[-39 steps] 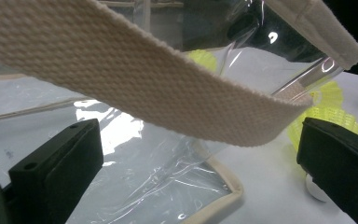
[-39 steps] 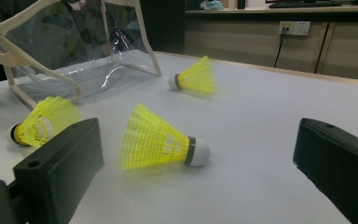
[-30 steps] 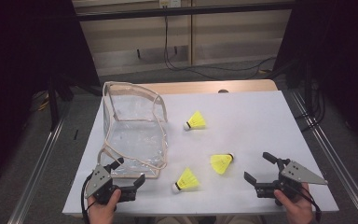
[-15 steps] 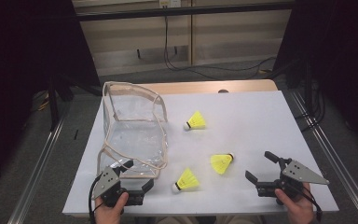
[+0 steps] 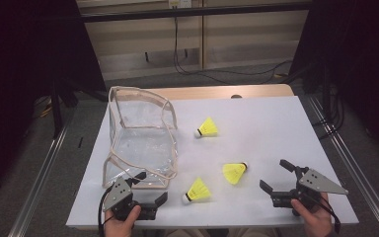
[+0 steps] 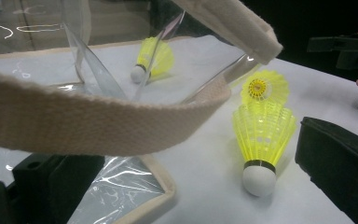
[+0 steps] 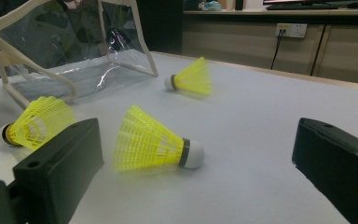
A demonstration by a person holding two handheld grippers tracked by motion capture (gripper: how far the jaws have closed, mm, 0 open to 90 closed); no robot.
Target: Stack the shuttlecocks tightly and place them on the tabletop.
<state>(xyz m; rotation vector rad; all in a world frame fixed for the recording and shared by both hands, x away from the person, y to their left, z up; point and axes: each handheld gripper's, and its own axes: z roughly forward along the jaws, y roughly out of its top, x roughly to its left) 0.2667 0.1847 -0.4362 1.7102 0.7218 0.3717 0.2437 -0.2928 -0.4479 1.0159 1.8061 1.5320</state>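
My left gripper [image 5: 149, 193] sits open at the clear bag's [image 5: 140, 138] near corner, probably touching; nearest shuttlecock [image 5: 197, 190] just beside.

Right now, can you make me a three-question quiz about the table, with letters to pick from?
1. Where is the clear bag? A) left side of the table B) right side C) on the floor
2. How many yellow shuttlecocks lie on the table? A) one B) three C) five
3. How is the right hand-held gripper? A) open B) shut on a shuttlecock C) inside the bag

Answers: 1 A, the bag stands at the table's left. 2 B, the far shuttlecock, the middle shuttlecock and the near shuttlecock. 3 A, its jaws stand apart, holding nothing.
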